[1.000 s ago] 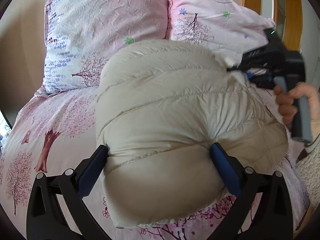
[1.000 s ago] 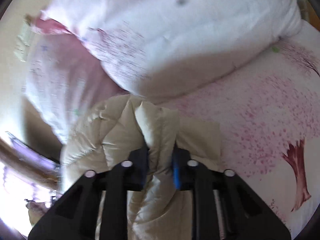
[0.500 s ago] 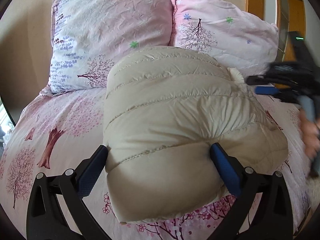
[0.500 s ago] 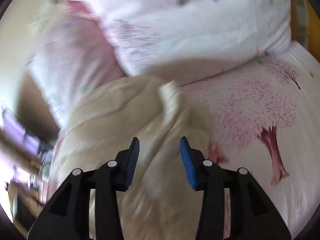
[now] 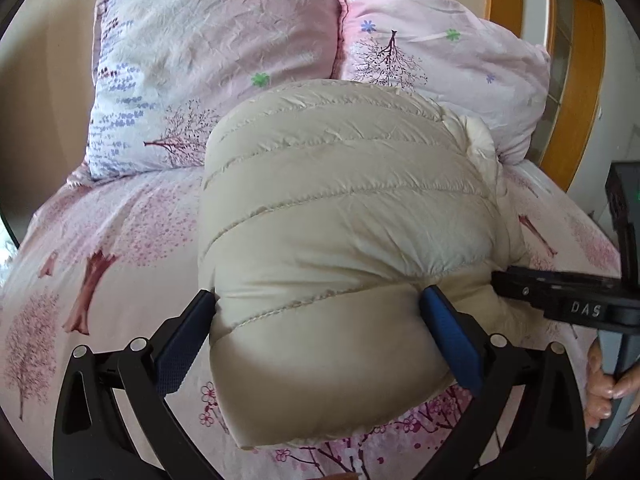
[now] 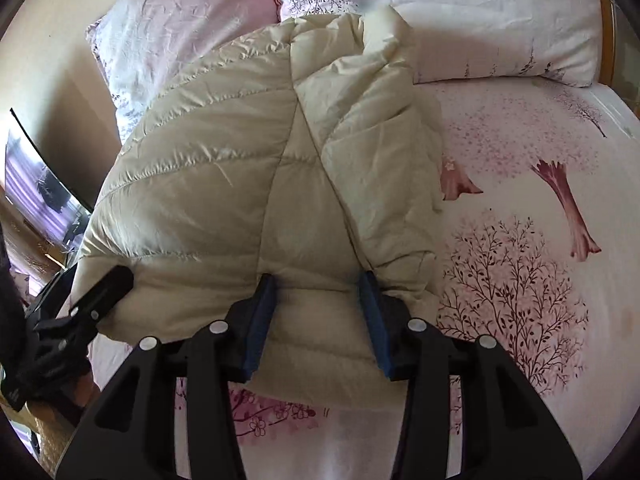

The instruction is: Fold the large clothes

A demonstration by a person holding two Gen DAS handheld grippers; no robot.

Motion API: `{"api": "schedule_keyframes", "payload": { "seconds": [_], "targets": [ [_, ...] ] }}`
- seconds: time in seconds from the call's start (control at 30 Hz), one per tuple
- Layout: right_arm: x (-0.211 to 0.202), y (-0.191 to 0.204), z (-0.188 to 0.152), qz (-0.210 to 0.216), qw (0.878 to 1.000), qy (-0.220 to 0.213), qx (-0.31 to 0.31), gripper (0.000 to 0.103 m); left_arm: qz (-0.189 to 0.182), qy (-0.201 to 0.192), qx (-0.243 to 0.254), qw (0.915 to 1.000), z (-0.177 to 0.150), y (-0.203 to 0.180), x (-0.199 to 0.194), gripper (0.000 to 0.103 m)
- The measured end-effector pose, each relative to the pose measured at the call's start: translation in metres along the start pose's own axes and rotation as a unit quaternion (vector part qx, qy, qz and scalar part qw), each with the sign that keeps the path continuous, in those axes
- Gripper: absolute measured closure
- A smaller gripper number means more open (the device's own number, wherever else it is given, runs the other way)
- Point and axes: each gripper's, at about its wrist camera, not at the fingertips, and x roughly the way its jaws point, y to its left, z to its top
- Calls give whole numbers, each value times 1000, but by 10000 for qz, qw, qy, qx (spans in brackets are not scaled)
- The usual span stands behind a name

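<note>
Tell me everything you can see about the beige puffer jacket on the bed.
The jacket is cream-beige, quilted in puffy stitched bands, with a slightly shiny shell. It is folded into a thick bundle on the pink floral sheet, its far end against the pillows. A folded panel lies across its right side. The left tongs straddle its near end, open; the right tongs press its edge, open.

The only lettering I can read is "DAS", in pale capitals on the black plastic body of the right gripper (image 5: 560, 300), seen from the left wrist camera. Nothing else carries legible text.
</note>
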Motion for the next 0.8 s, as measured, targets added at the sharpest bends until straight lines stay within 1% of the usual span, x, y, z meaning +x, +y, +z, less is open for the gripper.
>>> {"api": "schedule_keyframes", "payload": {
  "seconds": [0.03, 0.07, 0.1, 0.13, 0.17, 0.2, 0.27, 0.3, 0.4, 0.47, 0.57, 0.63, 0.8],
  "targets": [
    [-4, 3, -1, -84, 9999, -40, -40, 54, 55, -32, 42, 10000, 0, -1, -2, 1],
    [-11, 6, -2, -163, 9998, -112, -91, 47, 155, -71, 71, 9998, -1, -1, -6, 1],
    [-19, 9, -4, -205, 9995, -195, -134, 33, 255, -99, 66, 9996, -2, 0, -9, 1],
    [-31, 12, -9, -260, 9988, -358, -201, 27, 433, -161, 38, 9989, -5, 0, -18, 1],
    [-39, 14, -13, -316, 9979, -495, -266, 19, 505, -183, 15, 9986, -7, 0, -24, 1],
    [-49, 16, -17, -381, 9964, -664, -372, 17, 558, -203, -15, 9982, -10, 0, -30, 1],
    [-60, 17, -22, -473, 9943, -812, -495, 13, 665, -196, -78, 9976, -18, -1, -45, 1],
    [-65, 18, -22, -478, 9940, -834, -528, 11, 786, -161, -64, 9968, -22, -3, -52, 1],
    [-71, 20, -28, -416, 9949, -717, -579, 8, 1106, -29, 18, 9939, -28, -7, -64, 1],
    [-72, 21, -32, -408, 9954, -573, -644, 7, 1121, 78, -48, 9937, -34, -7, -70, 1],
    [-70, 25, -44, -467, 9958, -347, -704, 6, 1030, 305, -144, 9941, -43, -5, -73, 1],
    [-68, 26, -49, -547, 9958, -192, -702, 6, 1080, 392, -130, 9933, -47, -7, -72, 1],
    [-66, 23, -59, -728, 9952, -3, -658, 6, 1057, 632, -187, 9922, -53, -6, -67, 1]
  ]
}}
